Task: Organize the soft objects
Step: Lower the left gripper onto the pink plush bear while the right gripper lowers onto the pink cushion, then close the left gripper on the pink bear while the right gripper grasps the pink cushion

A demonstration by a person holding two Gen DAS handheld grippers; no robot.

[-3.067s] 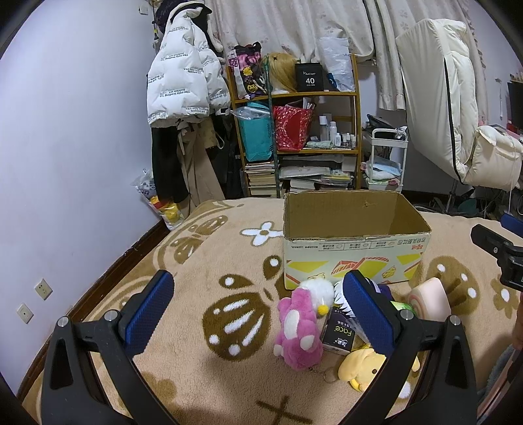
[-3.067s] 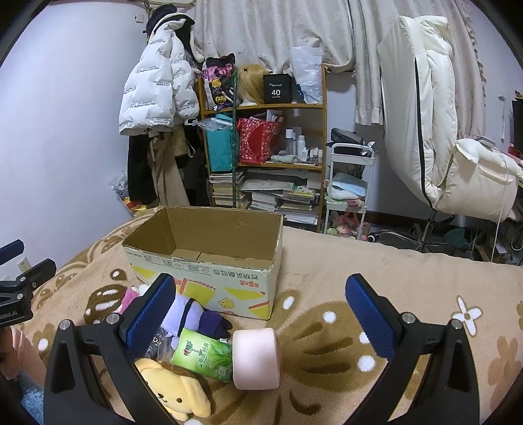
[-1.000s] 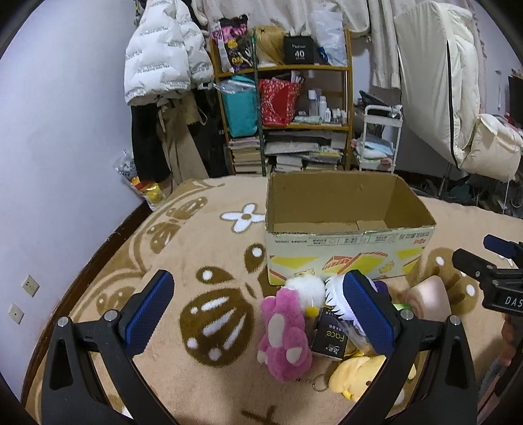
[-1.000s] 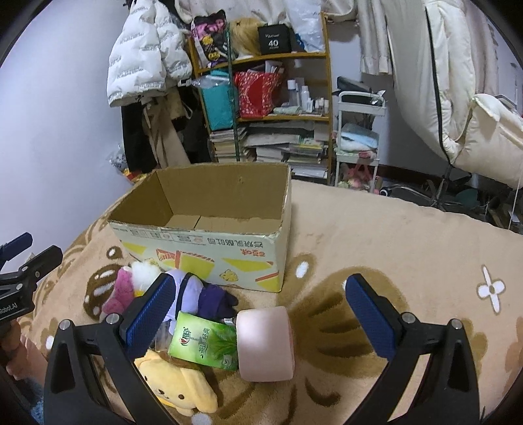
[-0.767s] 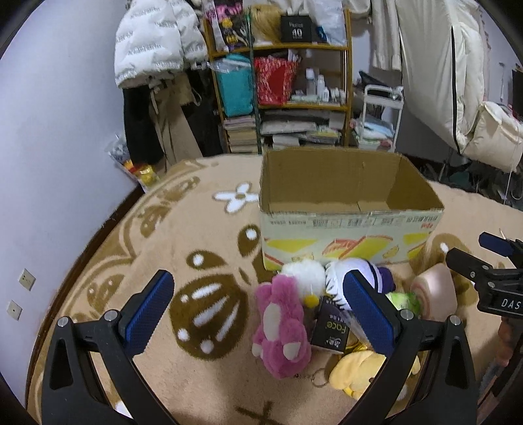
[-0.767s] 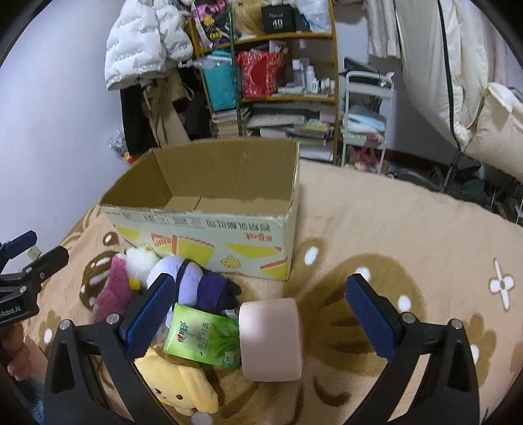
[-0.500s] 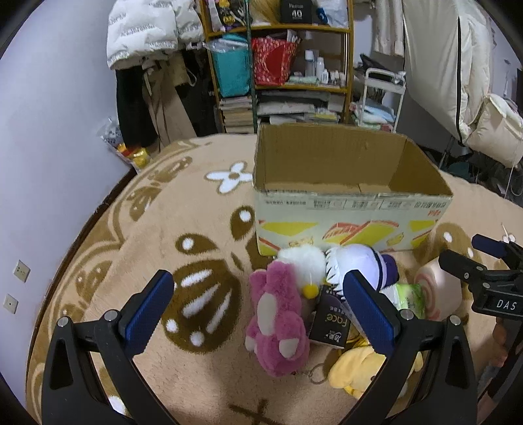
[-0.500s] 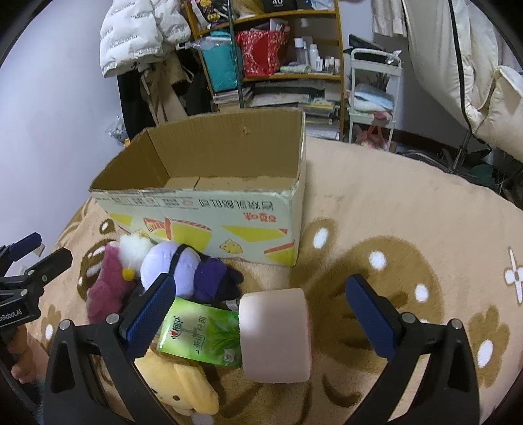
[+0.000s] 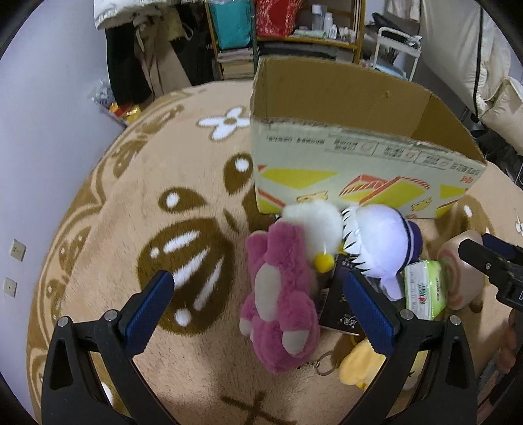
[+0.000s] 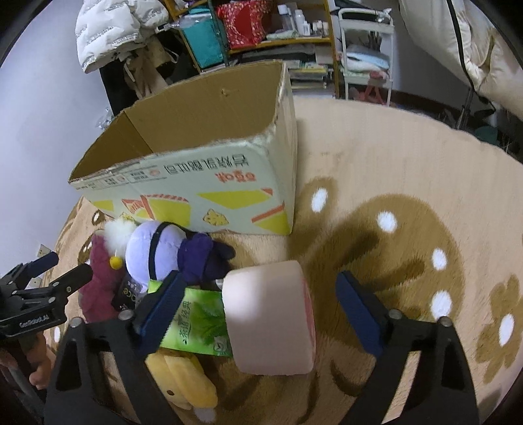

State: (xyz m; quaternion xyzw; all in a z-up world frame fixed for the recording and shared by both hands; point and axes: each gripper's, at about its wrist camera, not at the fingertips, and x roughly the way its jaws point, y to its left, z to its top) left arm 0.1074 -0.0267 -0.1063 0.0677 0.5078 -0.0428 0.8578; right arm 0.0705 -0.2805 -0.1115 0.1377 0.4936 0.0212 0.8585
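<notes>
A pile of soft toys lies on the carpet in front of an open cardboard box [image 9: 327,157]. My left gripper [image 9: 260,310] is open and hangs over a pink plush bear [image 9: 278,294], which lies between its fingers untouched. Beside the bear are a white fluffy toy [image 9: 313,225], a white-and-purple plush [image 9: 379,245] and a yellow plush [image 9: 359,363]. My right gripper [image 10: 261,307] straddles a pink roll-shaped cushion [image 10: 271,314]. Its jaws are closing, with gaps left on both sides of the cushion. A green tissue pack [image 10: 196,317] lies left of the cushion.
A black card [image 9: 340,310] lies among the toys. The patterned beige carpet [image 10: 408,183] stretches bare to the right of the box [image 10: 212,183]. Shelves [image 9: 294,29], hanging coats and a white cart [image 10: 366,49] stand behind. A wall [image 9: 39,130] borders the left.
Both grippers have come down and tilted further towards the toys, which now look larger. The right jaws have narrowed a little around the pink cushion.
</notes>
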